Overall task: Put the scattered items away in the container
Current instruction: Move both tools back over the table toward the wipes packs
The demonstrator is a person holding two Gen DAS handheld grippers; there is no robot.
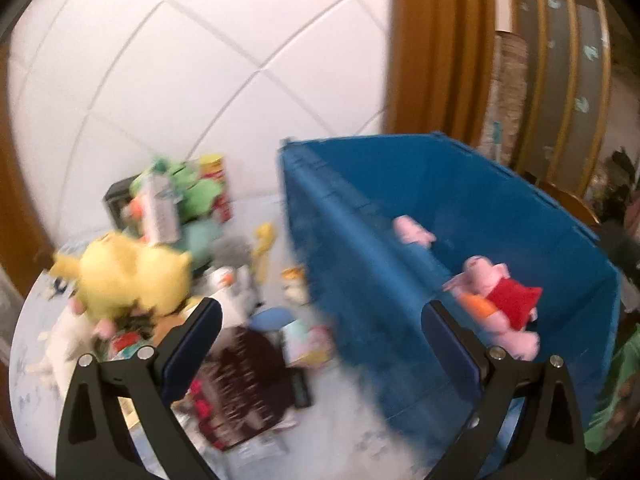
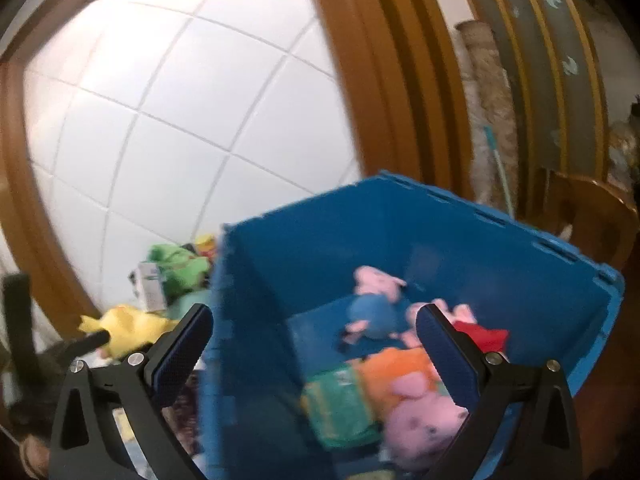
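A blue plastic crate [image 1: 360,280] [image 2: 256,320] stands on the table. Inside lie pink pig plush toys: one in a red dress [image 1: 508,300] [image 2: 484,334], one in blue [image 2: 372,308], one in orange [image 2: 404,380], plus a green packet [image 2: 344,408]. Left of the crate sits a scattered pile: a yellow plush [image 1: 132,276] [image 2: 128,328], a green plush [image 1: 192,188] [image 2: 176,268], a dark patterned bag [image 1: 244,384]. My left gripper [image 1: 320,312] is open, straddling the crate's near wall. My right gripper [image 2: 314,318] is open above the crate's left wall. Both hold nothing.
A white plush [image 1: 68,344], a red-yellow can [image 1: 216,184], a small carton [image 1: 160,208] and a blue-lidded jar [image 1: 272,318] crowd the pale tabletop [image 1: 340,432]. A white tiled wall [image 1: 200,60] stands behind. Wooden trim [image 1: 436,48] and a chair [image 2: 592,216] stand to the right.
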